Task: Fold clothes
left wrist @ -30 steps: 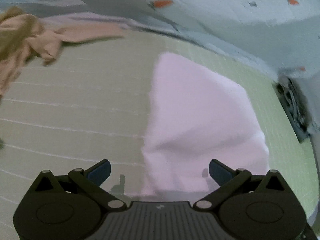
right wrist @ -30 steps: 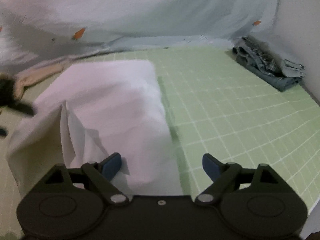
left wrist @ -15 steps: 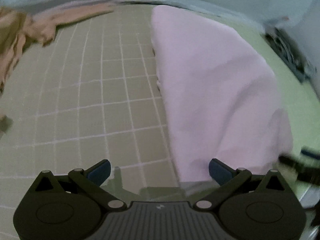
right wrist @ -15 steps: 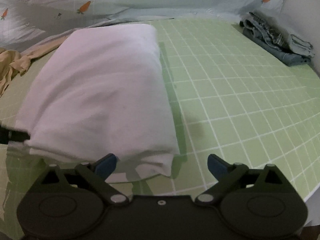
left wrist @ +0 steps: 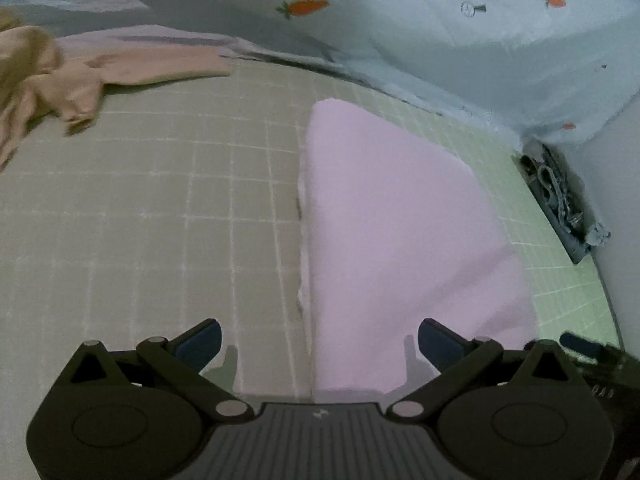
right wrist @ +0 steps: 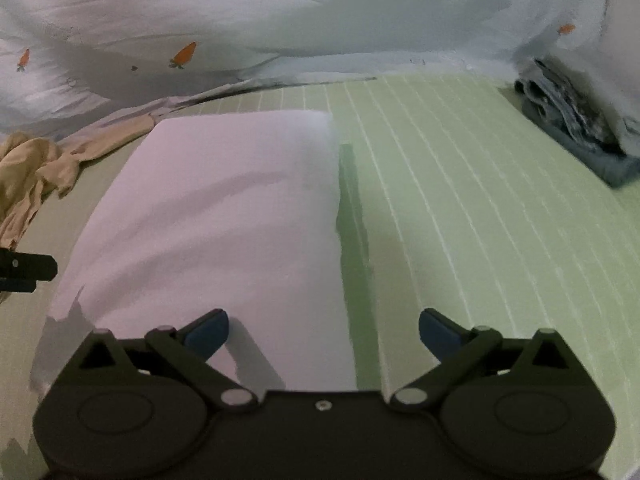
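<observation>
A pale pink folded garment (left wrist: 396,232) lies flat on the green grid mat (left wrist: 160,216); it also shows in the right wrist view (right wrist: 224,216). My left gripper (left wrist: 318,342) is open and empty, just above the garment's near left edge. My right gripper (right wrist: 323,330) is open and empty, over the garment's near right edge. A beige crumpled garment (left wrist: 60,80) lies at the far left of the mat, and shows in the right wrist view (right wrist: 36,168) too. The tip of the other gripper shows at the left edge of the right wrist view (right wrist: 24,270).
A light blue sheet with carrot prints (left wrist: 440,24) hangs behind the mat. A folded stack of grey-blue clothes (right wrist: 580,124) sits at the far right corner, next to the wall. Bare mat (right wrist: 480,220) lies to the right of the pink garment.
The pink garment has been laid down and smoothed flat from a raised, bunched shape. Both grippers have pulled back to its near edge, open.
</observation>
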Demonstrator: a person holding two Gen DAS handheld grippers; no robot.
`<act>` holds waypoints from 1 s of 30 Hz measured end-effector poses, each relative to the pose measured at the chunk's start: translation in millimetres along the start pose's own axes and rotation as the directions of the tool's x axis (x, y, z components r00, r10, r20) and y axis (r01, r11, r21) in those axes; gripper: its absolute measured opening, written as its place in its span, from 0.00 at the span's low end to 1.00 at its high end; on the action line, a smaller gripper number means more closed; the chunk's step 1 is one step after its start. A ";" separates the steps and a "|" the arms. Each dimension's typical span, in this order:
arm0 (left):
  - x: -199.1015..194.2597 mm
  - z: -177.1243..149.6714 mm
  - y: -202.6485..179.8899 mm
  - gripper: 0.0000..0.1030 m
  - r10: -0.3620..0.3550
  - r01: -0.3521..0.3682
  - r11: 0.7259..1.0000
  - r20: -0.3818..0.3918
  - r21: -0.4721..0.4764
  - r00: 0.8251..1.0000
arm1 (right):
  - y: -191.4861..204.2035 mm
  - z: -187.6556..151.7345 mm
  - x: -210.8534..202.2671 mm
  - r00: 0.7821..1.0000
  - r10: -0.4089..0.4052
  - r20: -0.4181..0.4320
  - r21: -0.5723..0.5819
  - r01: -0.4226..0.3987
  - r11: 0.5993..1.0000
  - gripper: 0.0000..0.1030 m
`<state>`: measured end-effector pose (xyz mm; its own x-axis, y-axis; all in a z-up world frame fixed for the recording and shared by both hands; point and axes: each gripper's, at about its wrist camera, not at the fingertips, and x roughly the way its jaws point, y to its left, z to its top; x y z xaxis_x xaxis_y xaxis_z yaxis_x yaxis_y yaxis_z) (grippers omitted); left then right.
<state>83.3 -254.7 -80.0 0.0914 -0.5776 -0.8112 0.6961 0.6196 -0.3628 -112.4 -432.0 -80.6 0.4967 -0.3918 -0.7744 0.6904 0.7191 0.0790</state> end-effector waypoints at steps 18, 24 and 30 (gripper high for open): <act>86.2 35.0 -0.1 0.99 -0.269 0.270 0.963 -0.057 0.009 0.962 | -26.8 53.1 105.1 0.964 0.243 -0.109 0.403 -0.181 0.897 1.00; 71.6 9.8 -18.1 0.82 -0.229 0.231 0.967 0.030 -0.107 0.973 | -21.6 45.7 98.8 0.961 0.265 -0.086 0.486 -0.191 0.853 0.87; 41.2 -27.3 -79.9 0.66 -0.130 0.141 0.983 0.090 -0.117 0.987 | -53.2 28.8 67.4 0.927 0.376 0.011 0.484 -0.334 0.809 0.47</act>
<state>12.0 -313.6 -96.9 0.0639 -0.6991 -0.7121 0.6138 0.5902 -0.5243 -100.5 -513.2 -119.0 0.7255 -0.0993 -0.6810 0.6474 0.4342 0.6264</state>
